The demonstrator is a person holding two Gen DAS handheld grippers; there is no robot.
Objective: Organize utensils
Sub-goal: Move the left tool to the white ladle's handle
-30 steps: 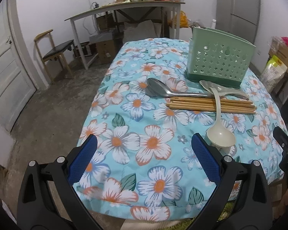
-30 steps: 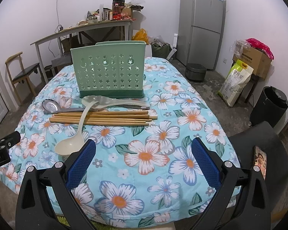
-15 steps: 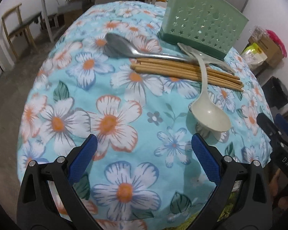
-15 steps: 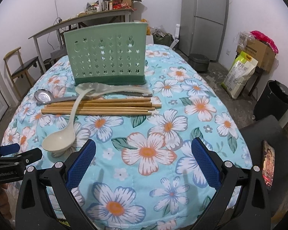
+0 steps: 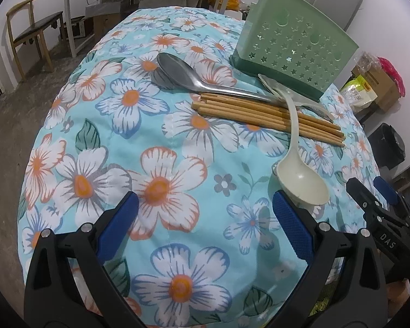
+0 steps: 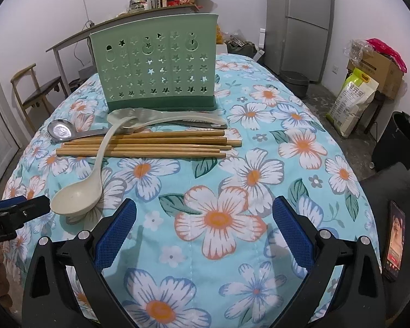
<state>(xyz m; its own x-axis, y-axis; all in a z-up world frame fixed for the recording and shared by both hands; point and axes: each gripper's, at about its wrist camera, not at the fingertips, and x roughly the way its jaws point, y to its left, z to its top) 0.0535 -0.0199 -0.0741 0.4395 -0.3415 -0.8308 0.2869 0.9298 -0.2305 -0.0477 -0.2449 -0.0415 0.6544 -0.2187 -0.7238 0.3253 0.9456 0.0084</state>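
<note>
Standing green holder (image 6: 155, 73) beside chopsticks (image 6: 150, 143)

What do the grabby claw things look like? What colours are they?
Both look alike. The left gripper and the right gripper each have two black plastic arms with silver screws, ending in bright blue, bumpy-textured pads. Seen from the side, the right gripper carries white letters, "DAS"; the left has white lettering too.

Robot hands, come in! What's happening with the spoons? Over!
Left tool and right tool open, empty. Cream ladle lies across chopsticks before green holder. Nothing sorted yet.
</note>
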